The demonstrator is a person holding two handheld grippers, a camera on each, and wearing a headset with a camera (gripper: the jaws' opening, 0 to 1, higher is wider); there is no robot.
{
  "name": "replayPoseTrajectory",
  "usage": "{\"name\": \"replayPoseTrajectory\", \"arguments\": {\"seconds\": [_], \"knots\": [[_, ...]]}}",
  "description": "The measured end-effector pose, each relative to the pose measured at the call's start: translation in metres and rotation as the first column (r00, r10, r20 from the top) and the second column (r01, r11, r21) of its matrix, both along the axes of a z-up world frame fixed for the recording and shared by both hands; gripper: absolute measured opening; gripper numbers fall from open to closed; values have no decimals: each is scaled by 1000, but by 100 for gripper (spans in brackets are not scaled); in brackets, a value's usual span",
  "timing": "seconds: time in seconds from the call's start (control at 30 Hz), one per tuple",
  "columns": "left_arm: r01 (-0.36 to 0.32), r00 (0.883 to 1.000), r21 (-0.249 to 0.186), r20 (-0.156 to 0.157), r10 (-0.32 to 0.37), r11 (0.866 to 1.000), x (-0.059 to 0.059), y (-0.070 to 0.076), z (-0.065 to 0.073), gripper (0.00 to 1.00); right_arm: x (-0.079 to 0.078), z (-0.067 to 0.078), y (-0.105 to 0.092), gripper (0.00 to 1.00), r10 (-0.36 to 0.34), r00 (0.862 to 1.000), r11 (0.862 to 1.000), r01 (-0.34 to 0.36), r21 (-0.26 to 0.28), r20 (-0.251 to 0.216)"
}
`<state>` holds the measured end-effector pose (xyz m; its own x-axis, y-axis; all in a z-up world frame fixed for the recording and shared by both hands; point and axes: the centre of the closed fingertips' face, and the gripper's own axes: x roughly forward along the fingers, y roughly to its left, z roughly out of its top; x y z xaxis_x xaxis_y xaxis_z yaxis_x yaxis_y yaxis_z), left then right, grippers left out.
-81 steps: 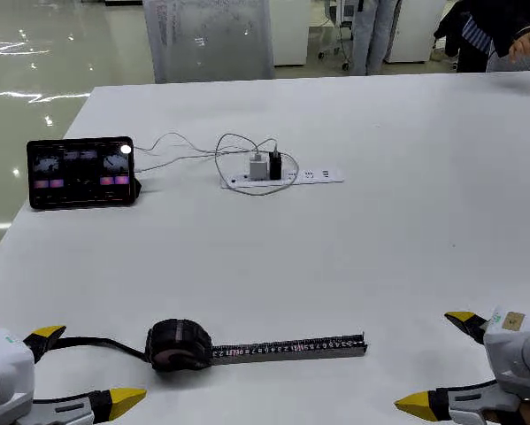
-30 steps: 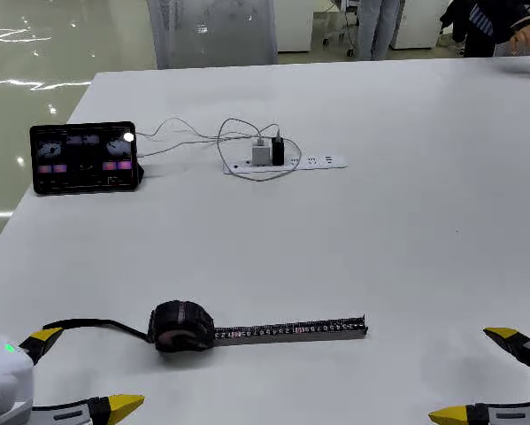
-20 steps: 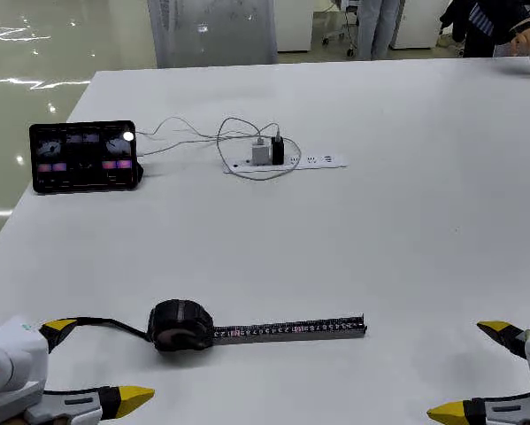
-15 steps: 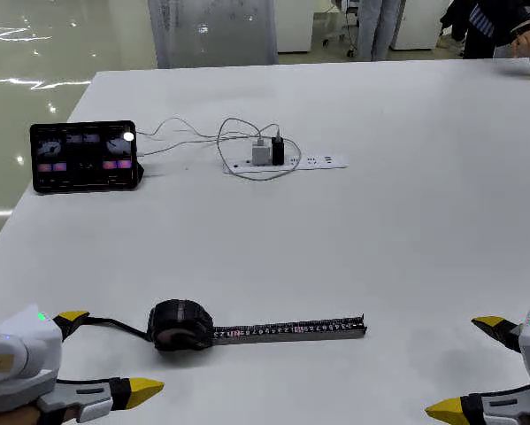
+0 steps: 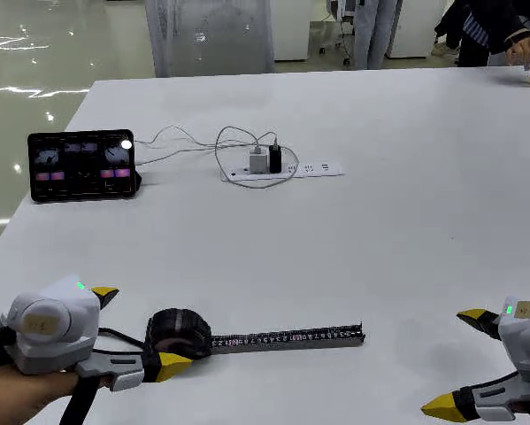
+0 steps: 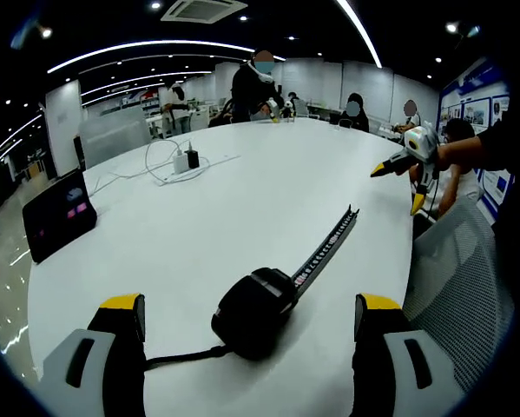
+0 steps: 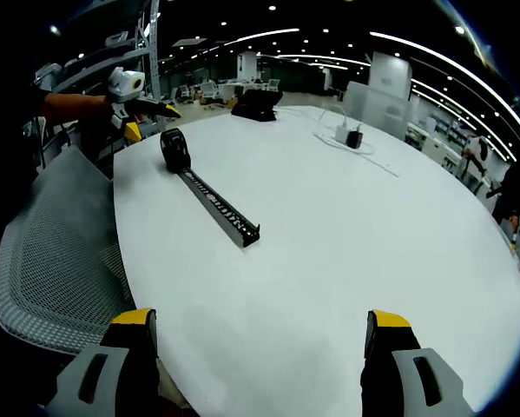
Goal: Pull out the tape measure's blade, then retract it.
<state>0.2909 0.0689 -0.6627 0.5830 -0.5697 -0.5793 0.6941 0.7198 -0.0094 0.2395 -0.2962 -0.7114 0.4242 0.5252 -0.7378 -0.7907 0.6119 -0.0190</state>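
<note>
The left gripper [image 5: 138, 327], gripped by a hand [image 5: 17, 396] that the lower edge of the head view is cutting off, is hovering at the near edge of the white table [image 5: 380, 230] with its yellow-tipped jaws spread wide and clasping nothing. A beige sticker [image 5: 38, 324] is showing on its body, too small to read. The tape measure's black case [image 5: 178, 332] is lying between those jaws (in the left gripper view it is sitting apart from both). Its black strap [image 6: 177, 356] is trailing back toward the gripper. The blade [image 5: 287, 337] is lying pulled out flat along the table toward the right, ending in its hook [image 5: 360, 334]; printed numerals are running along it, but they are too fine to make out. The right gripper [image 5: 452, 361] is hanging well apart from the hook at the near right corner, jaws equally wide and empty, its body partly cropped. Farther back, a tablet [image 5: 81, 166] is standing with small panes and pink bars glowing, its text illegible. Beside it a white power strip [image 5: 287, 173] is carrying a white charger [image 5: 258, 164] and a black one [image 5: 275, 161], with thin cables [image 5: 185, 142] looping around. At the far right corner, another person's sleeve [image 5: 486, 27] is showing, cut off.
</note>
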Motion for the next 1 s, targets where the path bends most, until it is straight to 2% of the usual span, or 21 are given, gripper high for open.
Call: {"name": "replayPoseTrajectory", "arguments": {"seconds": [0.1,0.17,0.2,0.27,0.33,0.37,0.5,0.63,0.73,0.83,1.0], "knots": [[24,1000,14,-12,-24,1000,-1,-8,-4,99,7,3,-1,99,25,1000,999,-24,-22,18],[38,999,21,-16,-37,999,0,-12,-8,99,10,3,-2,99,37,999,998,-37,-48,4],[39,999,23,-28,-38,999,0,-12,-10,99,11,3,-1,99,49,999,997,-49,-54,4],[26,998,-8,-49,-27,1000,2,-18,-12,99,15,4,0,99,76,997,995,-76,-69,6],[-8,998,-47,-64,5,999,4,-23,-11,99,19,9,6,99,89,996,995,-88,-48,13],[-15,998,-46,-65,12,999,6,-23,-11,99,20,11,8,99,93,996,995,-92,-41,13],[-57,997,-6,-43,57,998,13,-21,-19,98,28,19,19,99,125,992,991,-124,-53,22],[-115,993,-14,-35,115,993,19,-19,-24,95,37,28,33,99,161,986,986,-159,-50,32],[-182,983,-32,-32,181,983,23,-19,-29,97,43,30,43,99,200,979,978,-198,-65,36],[-215,976,-38,-35,214,976,24,-20,-35,99,51,30,52,99,241,970,968,-238,-83,33],[-284,959,-36,-15,283,958,25,-21,-41,96,55,28,68,99,287,958,953,-284,-102,13]]}}
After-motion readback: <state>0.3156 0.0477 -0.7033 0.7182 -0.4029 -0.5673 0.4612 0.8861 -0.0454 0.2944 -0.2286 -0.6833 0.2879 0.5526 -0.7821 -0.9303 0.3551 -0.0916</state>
